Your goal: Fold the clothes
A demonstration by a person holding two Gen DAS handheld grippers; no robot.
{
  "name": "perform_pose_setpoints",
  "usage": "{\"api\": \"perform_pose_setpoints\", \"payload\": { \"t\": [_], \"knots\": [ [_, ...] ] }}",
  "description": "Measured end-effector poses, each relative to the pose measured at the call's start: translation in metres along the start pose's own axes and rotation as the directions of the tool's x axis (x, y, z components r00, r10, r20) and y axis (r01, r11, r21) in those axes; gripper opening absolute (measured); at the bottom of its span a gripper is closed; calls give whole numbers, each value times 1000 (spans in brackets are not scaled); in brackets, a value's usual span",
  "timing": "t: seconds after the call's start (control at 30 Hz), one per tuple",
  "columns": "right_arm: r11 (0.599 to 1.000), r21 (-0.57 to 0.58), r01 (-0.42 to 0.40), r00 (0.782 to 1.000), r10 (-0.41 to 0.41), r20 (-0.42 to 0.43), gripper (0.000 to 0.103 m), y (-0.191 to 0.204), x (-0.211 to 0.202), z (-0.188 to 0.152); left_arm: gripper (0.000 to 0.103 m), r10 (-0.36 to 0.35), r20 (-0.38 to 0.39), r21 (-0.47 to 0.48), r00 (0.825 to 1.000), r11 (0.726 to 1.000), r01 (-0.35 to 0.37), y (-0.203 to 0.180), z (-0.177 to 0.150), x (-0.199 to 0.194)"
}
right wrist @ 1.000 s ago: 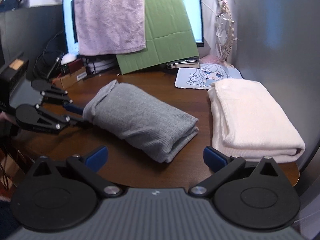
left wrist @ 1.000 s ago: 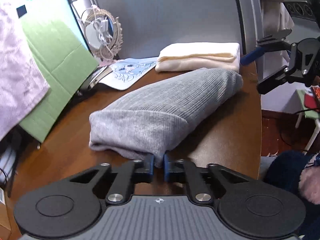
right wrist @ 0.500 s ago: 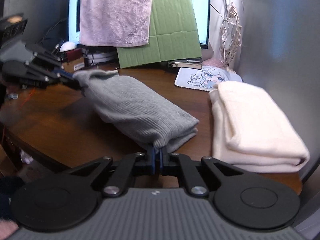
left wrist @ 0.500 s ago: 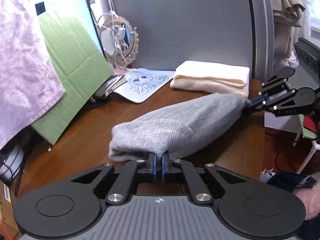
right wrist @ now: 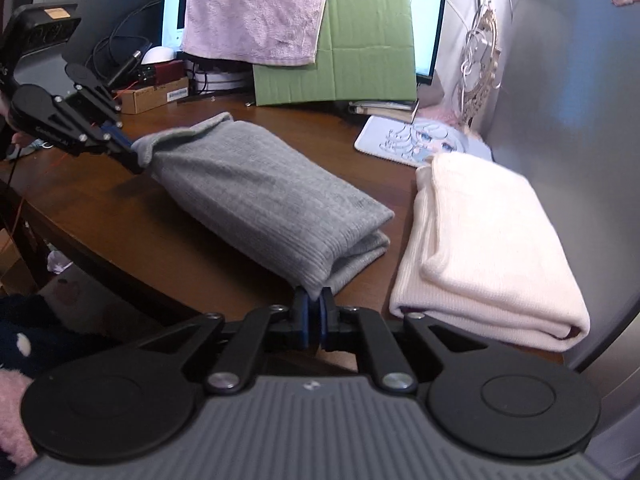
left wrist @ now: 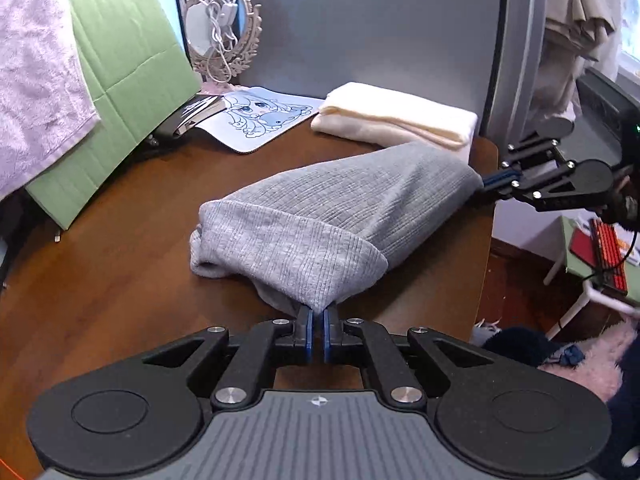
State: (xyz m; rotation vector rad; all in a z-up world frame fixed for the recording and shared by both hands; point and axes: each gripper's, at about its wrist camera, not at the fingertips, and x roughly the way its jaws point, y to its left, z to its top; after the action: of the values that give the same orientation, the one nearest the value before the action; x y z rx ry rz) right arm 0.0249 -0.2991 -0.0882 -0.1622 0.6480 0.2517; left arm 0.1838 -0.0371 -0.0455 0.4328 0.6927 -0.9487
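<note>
A folded grey ribbed garment [left wrist: 332, 216] [right wrist: 256, 196] hangs stretched between both grippers, lifted a little above the brown wooden table [left wrist: 112, 248]. My left gripper [left wrist: 316, 314] is shut on one end of it. My right gripper [right wrist: 314, 300] is shut on the other end; it also shows in the left wrist view [left wrist: 496, 182], and the left gripper shows in the right wrist view [right wrist: 128, 152]. A folded cream garment [left wrist: 396, 118] [right wrist: 488, 240] lies on the table at its far right, by the grey wall.
A green cardboard sheet [right wrist: 360, 32], a lilac towel [right wrist: 256, 4] over a monitor, a cartoon mouse pad [left wrist: 256, 114], an ornate mirror with cables [left wrist: 224, 20] and a small box [right wrist: 156, 96] stand at the table's back. The table edge [left wrist: 486, 240] drops to the floor.
My right gripper closed on the near end of the grey garment. Both grippers then raised it and drew it taut, so it moved off the table surface.
</note>
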Motion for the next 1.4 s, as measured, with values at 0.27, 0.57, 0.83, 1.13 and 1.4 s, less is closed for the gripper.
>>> {"api": "perform_pose_setpoints", "payload": {
  "t": [0.27,0.57,0.83,1.13,1.4],
  "knots": [
    [996,74,-54,995,47,91,13,-17,-42,28,5,5,7,-24,1000,1000,-5,-1,-3,5],
    [965,-172,-198,974,214,79,34,21,40,160,5,10,33,-20,999,1000,-9,-2,-8,6],
    [910,-97,-404,907,384,-172,57,26,165,216,5,-4,39,-32,999,999,5,3,-10,9],
    [895,-49,-443,866,413,-283,18,29,195,199,5,-4,36,-18,999,1000,5,1,-10,13],
    [901,-158,-403,915,400,-52,12,34,139,202,8,-12,66,-73,998,997,16,1,-8,3]
  ]
}}
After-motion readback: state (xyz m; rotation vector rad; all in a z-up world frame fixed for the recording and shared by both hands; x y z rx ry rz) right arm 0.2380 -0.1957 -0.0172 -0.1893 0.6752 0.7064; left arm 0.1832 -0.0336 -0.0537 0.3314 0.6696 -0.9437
